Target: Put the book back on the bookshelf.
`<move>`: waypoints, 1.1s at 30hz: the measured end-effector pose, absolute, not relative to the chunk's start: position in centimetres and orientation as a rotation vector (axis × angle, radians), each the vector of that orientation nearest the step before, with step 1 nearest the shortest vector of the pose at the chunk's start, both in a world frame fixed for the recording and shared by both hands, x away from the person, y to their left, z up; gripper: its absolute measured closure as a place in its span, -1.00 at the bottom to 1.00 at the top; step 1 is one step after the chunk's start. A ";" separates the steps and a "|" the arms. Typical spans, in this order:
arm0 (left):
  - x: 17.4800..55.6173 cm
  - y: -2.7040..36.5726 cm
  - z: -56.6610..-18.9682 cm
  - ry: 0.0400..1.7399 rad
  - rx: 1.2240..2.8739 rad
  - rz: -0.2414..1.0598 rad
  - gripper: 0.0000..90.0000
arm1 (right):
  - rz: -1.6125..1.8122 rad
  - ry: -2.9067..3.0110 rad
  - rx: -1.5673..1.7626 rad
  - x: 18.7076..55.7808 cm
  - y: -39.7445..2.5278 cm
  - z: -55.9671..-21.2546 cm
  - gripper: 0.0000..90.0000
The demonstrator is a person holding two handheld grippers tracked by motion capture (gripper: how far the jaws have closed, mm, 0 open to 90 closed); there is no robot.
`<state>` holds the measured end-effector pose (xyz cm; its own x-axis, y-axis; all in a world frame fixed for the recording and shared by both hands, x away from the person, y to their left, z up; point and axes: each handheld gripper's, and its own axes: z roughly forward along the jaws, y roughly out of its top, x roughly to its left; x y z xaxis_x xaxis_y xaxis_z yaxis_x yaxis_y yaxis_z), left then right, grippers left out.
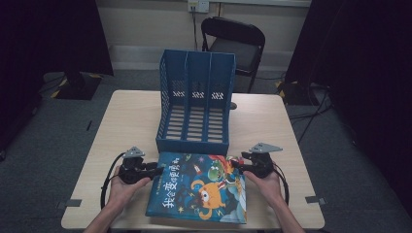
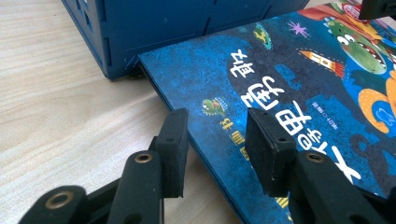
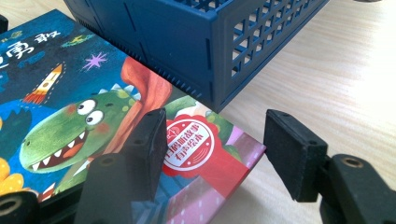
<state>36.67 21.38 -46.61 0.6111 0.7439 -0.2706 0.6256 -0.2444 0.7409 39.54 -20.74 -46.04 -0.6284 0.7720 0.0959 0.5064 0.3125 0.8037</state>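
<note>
Book: flat on counter, long axis left-right, top edge against blue file rack.
Left hand-held gripper: spread, straddling book's left edge.
Right hand-held gripper: spread, straddling book's right corner.

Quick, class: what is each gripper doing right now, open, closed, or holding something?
Left gripper: open, straddling the book's edge.
Right gripper: open, astride the book's corner.

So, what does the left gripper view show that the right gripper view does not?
Left gripper view: the left tongs open astride the book's left edge, with the white title characters.

Right gripper view: the right tongs open around the book's corner, with the green dinosaur and round red seal.

Both: the book lying flat on the wooden table against the blue file rack.
</note>
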 end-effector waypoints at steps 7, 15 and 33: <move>36.4 21.3 -46.5 1.069 1.972 0.175 0.40 | 1.209 2.300 1.145 37.7 -21.2 -45.8 -0.06; 36.2 21.2 -46.4 1.052 1.982 0.166 0.47 | 1.210 2.331 1.130 35.1 -22.1 -45.6 0.06; 36.4 20.0 -46.6 1.033 1.974 0.162 0.47 | 1.303 2.360 1.033 35.0 -20.9 -44.0 0.23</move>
